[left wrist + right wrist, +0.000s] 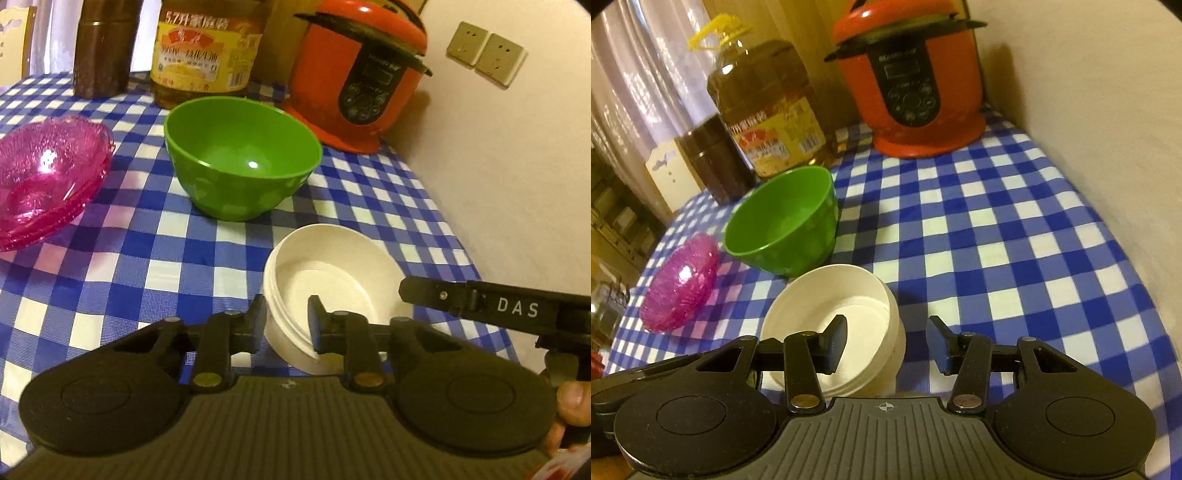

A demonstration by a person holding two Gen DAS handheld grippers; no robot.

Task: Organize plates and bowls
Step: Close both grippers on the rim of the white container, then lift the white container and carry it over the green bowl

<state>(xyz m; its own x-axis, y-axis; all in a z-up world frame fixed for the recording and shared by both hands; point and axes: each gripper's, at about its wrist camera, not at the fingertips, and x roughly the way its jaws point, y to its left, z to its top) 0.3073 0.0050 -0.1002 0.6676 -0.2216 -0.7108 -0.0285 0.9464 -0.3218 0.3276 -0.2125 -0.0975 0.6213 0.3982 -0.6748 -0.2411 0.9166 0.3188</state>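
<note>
A stack of white bowls (332,266) (831,295) stands near the right side of the blue-checked table (110,277) (1015,240). My left gripper (287,325) is shut on the stack's near-left rim, one finger outside the wall and one inside. My right gripper (888,343) straddles the stack's right wall, open, with neither pad touching it. One of its fingers (424,293) shows in the left wrist view beside the rim. Behind stand a green bowl (240,158) (783,221) and, to the left, stacked pink glass bowls (48,173) (681,282).
At the back of the table are a red rice cooker (362,74) (912,81), a large oil bottle (207,51) (768,110) and a dark jar (103,48) (716,162). A wall with sockets (487,51) borders the table's right edge.
</note>
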